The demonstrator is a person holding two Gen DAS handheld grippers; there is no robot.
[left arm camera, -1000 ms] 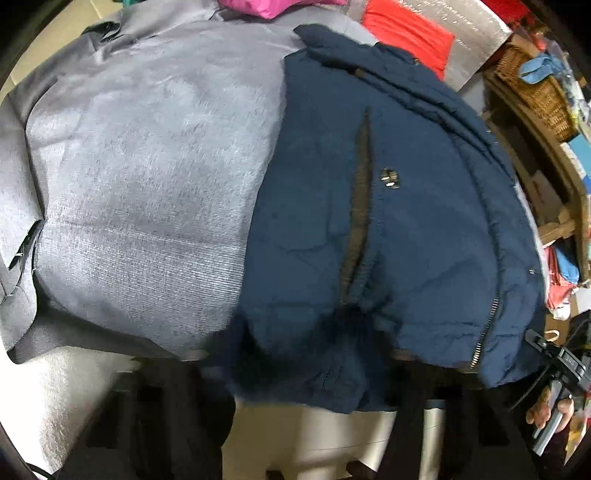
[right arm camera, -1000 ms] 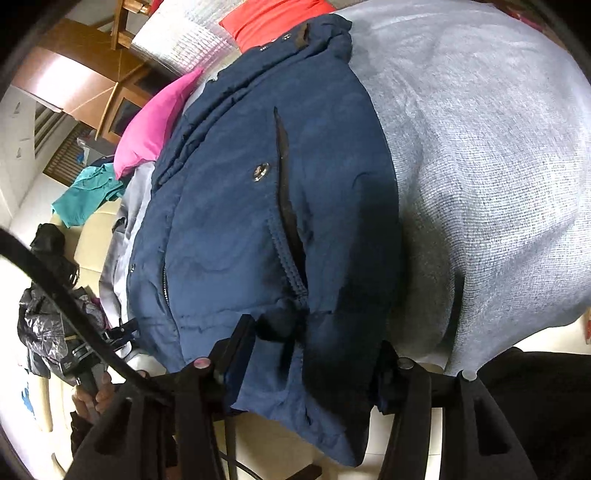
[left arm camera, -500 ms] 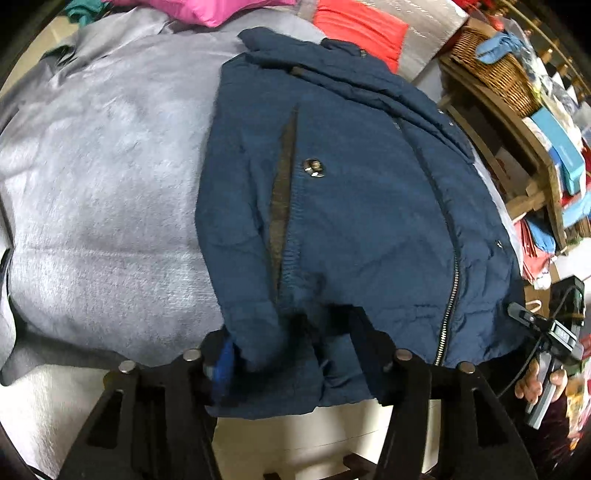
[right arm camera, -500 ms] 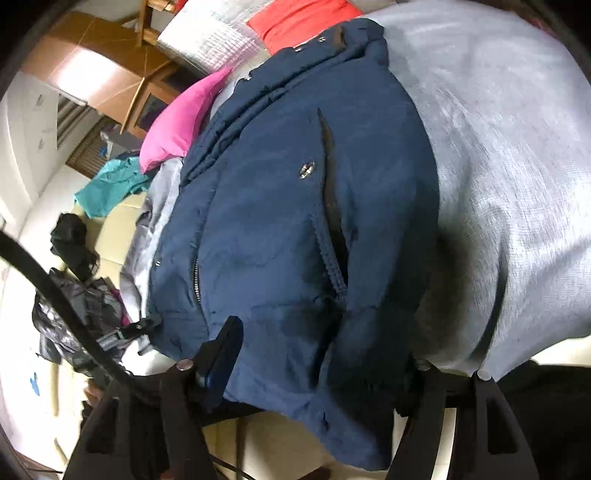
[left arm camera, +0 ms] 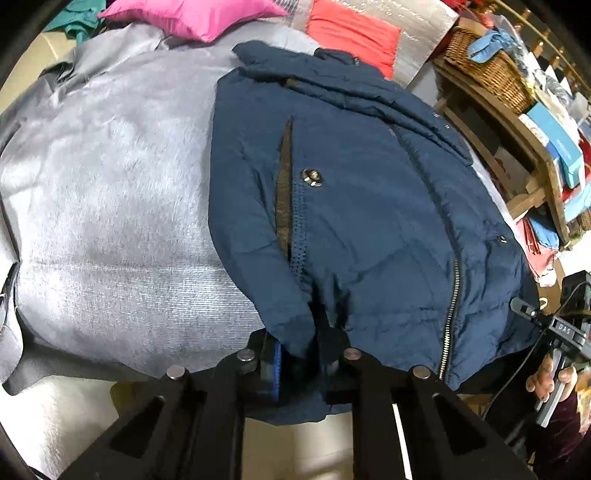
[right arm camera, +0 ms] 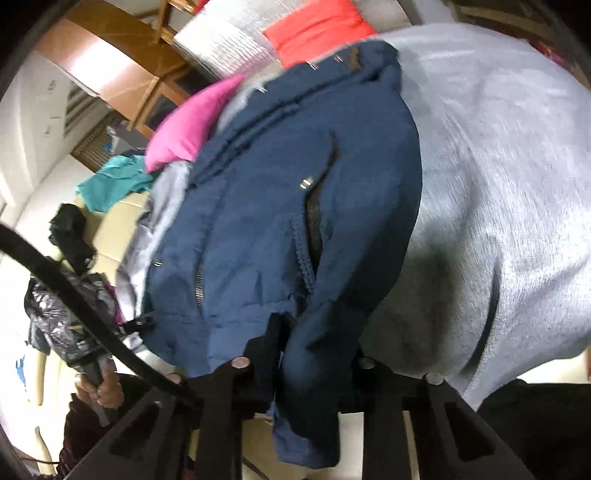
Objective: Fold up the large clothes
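A navy padded jacket [left arm camera: 369, 221] with a zip and a snap button lies on a grey cloth [left arm camera: 110, 203], its hem hanging over the near edge. My left gripper [left arm camera: 299, 343] is shut on a bunched fold of the hem near the jacket's left side. In the right wrist view the same jacket [right arm camera: 258, 221] lies on the grey cloth [right arm camera: 498, 184]. My right gripper [right arm camera: 314, 354] has its jaws closing, and a thick fold of the hem is pinched between them. A hand [left arm camera: 550, 376] holds that gripper at the jacket's right corner.
A pink cushion [left arm camera: 192, 14] and a red cushion [left arm camera: 351, 29] lie behind the jacket. A wicker basket [left arm camera: 487, 70] sits on a wooden shelf [left arm camera: 532, 155] at the right. Teal cloth [right arm camera: 110, 181] and a black bag [right arm camera: 55, 317] lie on a cream sofa beyond.
Both grippers stood wide around the hanging hem and have closed on it. The fabric now bunches up between each pair of fingers.
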